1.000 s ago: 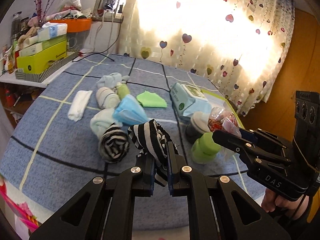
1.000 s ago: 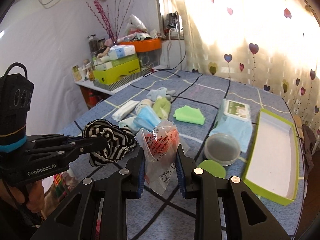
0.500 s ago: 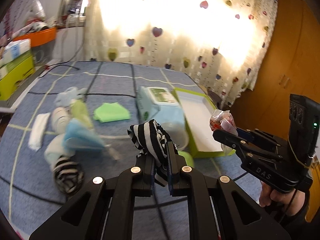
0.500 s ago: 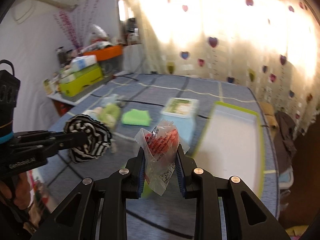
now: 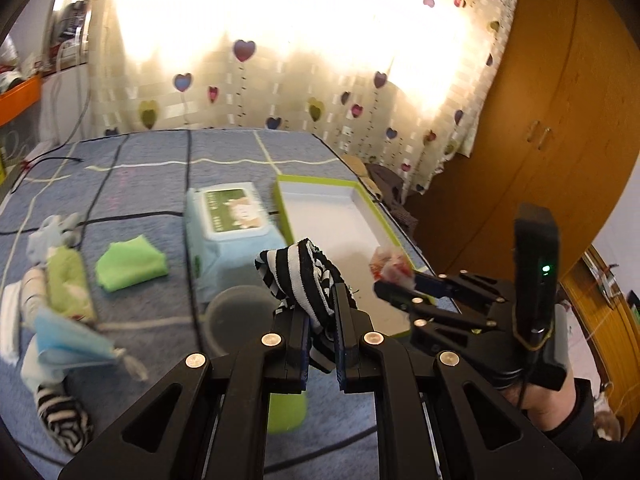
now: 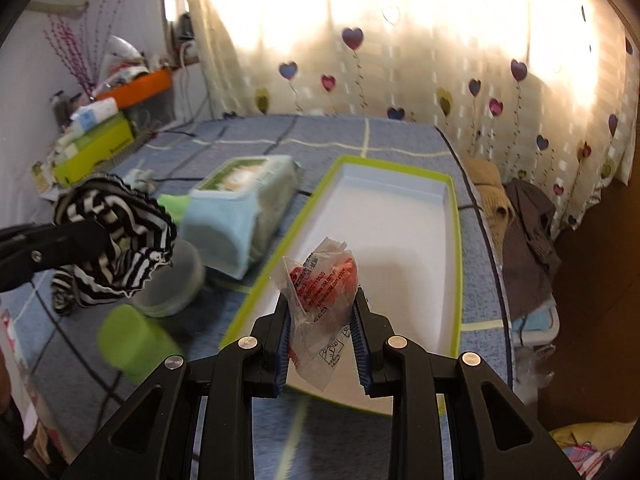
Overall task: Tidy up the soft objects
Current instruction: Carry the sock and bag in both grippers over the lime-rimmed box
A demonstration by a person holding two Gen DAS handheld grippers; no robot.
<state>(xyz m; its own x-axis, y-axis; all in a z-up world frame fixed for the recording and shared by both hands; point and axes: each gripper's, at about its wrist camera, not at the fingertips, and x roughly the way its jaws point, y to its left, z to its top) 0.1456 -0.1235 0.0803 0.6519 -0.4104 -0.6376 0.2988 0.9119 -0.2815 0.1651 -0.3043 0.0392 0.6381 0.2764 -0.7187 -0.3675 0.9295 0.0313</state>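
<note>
Two grips: left fingers (image 5: 322,322) clamp crumpled striped sock (image 5: 298,276); right fingers (image 6: 322,322) pinch clear red-filled packet (image 6: 322,284).

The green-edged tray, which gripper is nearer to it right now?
Right. The right gripper holds its plastic packet over the tray; the left gripper hangs beside it, over the tablecloth.

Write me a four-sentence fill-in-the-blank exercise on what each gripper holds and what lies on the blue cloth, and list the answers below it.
1. The left gripper is shut on a black-and-white ____ sock.
2. The right gripper is shut on a clear plastic packet whose contents are ____ in colour.
3. The white tray has a ____ rim.
4. The wet wipes pack lies between the tray and a folded ____ cloth.

Answers: striped; red; green; green
</note>
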